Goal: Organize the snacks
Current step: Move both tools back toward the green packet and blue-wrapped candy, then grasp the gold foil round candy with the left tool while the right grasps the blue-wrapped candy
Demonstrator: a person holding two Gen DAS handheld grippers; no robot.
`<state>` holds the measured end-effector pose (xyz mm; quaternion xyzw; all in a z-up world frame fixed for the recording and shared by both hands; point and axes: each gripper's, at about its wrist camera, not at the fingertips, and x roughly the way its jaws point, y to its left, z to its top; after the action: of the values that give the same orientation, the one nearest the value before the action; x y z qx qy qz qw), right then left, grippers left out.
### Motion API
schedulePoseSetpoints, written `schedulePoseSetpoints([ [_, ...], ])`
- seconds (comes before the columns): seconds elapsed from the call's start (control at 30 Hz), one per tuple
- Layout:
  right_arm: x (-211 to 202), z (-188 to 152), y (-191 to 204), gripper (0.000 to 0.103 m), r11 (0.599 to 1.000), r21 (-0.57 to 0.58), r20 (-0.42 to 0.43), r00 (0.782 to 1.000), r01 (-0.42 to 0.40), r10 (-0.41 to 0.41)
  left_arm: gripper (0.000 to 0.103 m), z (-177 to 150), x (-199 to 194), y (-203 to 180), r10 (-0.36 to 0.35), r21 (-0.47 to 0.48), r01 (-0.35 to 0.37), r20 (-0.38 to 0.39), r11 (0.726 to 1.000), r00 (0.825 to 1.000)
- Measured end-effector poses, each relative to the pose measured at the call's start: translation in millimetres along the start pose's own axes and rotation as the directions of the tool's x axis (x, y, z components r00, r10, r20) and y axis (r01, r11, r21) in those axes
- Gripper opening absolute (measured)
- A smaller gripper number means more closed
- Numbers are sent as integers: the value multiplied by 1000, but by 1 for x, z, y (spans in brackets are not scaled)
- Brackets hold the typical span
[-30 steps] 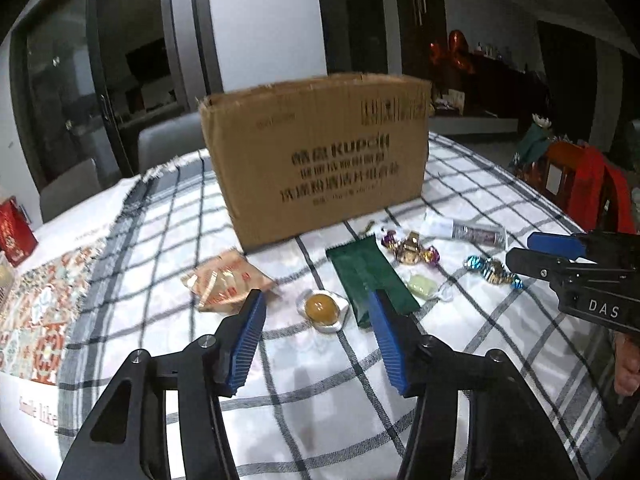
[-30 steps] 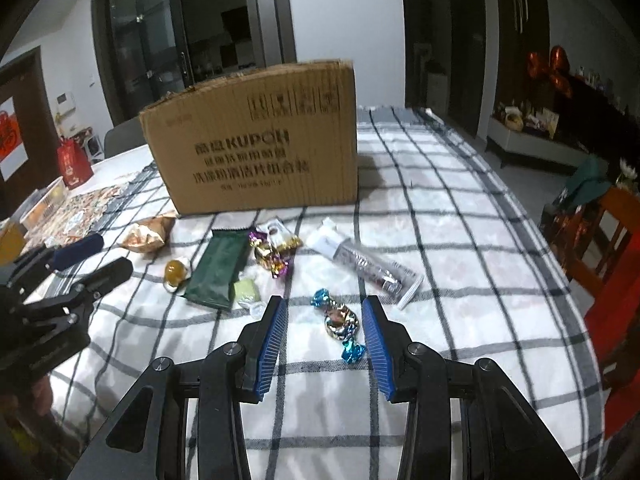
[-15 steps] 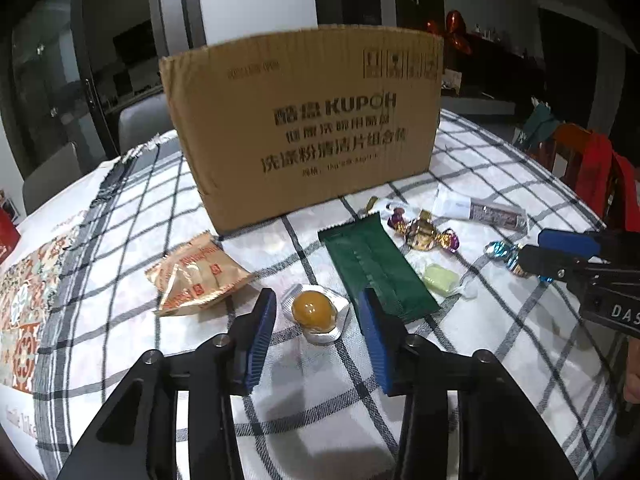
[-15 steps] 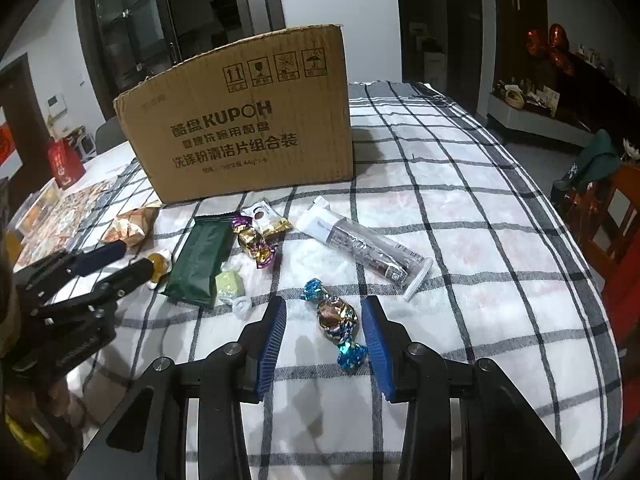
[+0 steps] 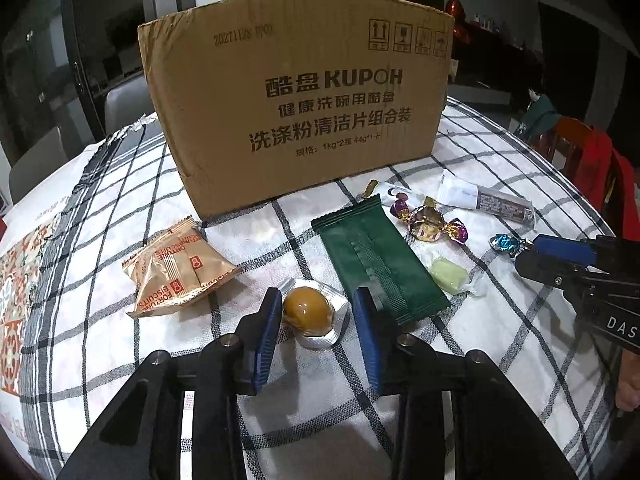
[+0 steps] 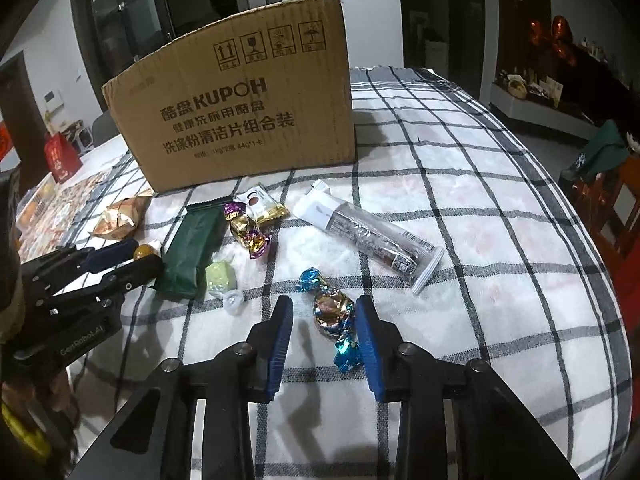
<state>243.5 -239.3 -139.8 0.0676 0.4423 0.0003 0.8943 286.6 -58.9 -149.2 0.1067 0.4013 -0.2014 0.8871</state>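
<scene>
While both pairs of jaws have just been closing, neither has yet clamped its sweet. The left gripper (image 5: 314,314) straddles a round amber candy in a clear foil-edged pack (image 5: 310,312); the left pad lies at or against the candy's side and the right pad stands just off the pack's edge, so the tongs are still released. The right gripper (image 6: 323,334) brackets a blue-ended twist-wrapped candy (image 6: 332,312), whose lower blue tail sits right beside the right pad while a clear gap remains at the left pad; these tongs are released too.

Just outside the left gripper lie a fortune biscuit packet (image 5: 178,272) to its left and a dark green wrapper (image 5: 376,264) to its right, with a pale green sweet (image 5: 448,276) and a purple-ended gold candy (image 5: 428,224) beyond. A long clear-wrapped bar (image 6: 366,236) lies near the right gripper. Behind everything a cardboard box (image 5: 296,104) stands upright on the checked tablecloth (image 6: 480,240).
</scene>
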Motion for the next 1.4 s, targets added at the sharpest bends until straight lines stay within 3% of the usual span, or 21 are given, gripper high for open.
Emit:
schedulePoseSetpoints([
  [0.1, 1, -1, 2, 23, 1000, -11, -2, 1000, 0, 0, 34, 0, 1, 2, -7, -11, 7, -2, 1000, 1000],
  [0.63, -7, 1, 5, 21, 999, -25, 18, 1000, -23, 23, 33, -4, -12, -1, 19, -17, -19, 17, 1000, 1000],
  [1.4, -85, 19, 29, 21, 993, -87, 179, 979, -82, 97, 33, 14, -110, -6, 56, -96, -40, 167, 995, 984],
])
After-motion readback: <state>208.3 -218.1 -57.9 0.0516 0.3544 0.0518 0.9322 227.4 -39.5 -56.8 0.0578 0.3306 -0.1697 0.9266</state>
